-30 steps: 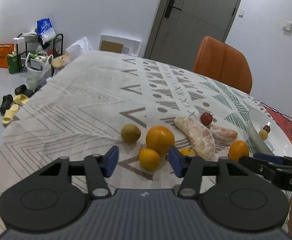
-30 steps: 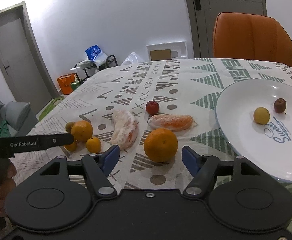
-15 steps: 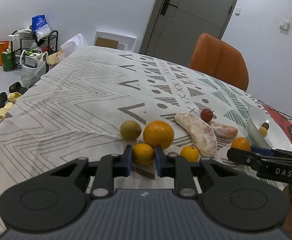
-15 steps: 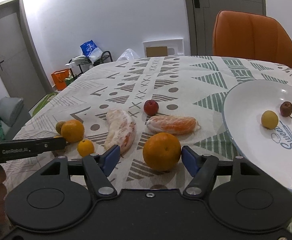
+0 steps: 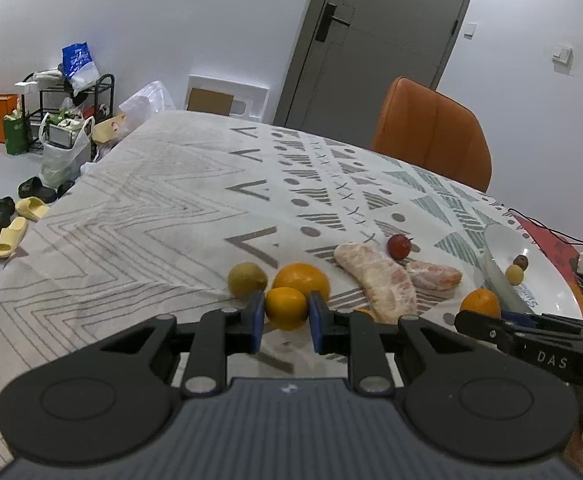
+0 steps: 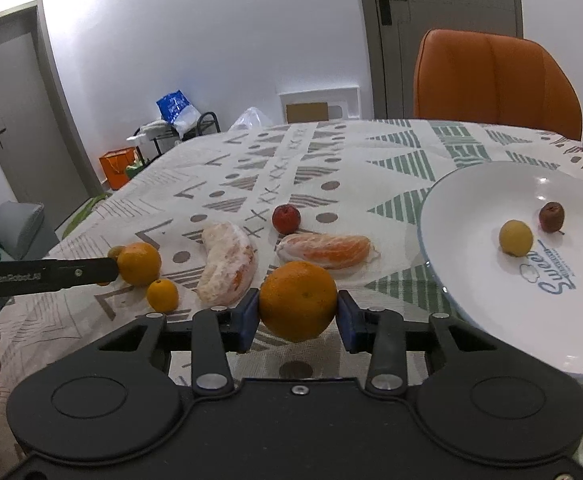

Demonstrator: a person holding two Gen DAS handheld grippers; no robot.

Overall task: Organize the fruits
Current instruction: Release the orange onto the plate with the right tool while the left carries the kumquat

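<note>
My left gripper is clamped on a small orange, just in front of the big orange on the patterned tablecloth. My right gripper pinches another orange, just left of the white plate, which holds a yellow fruit and a brown one.

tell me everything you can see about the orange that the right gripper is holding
The orange is round, with bright dimpled peel, unpeeled and whole, a small dark dot on its front. It sits between the blue pads of the right gripper, which touch both its sides. It is over the patterned tablecloth, left of the white plate and in front of a peeled segment.
</note>
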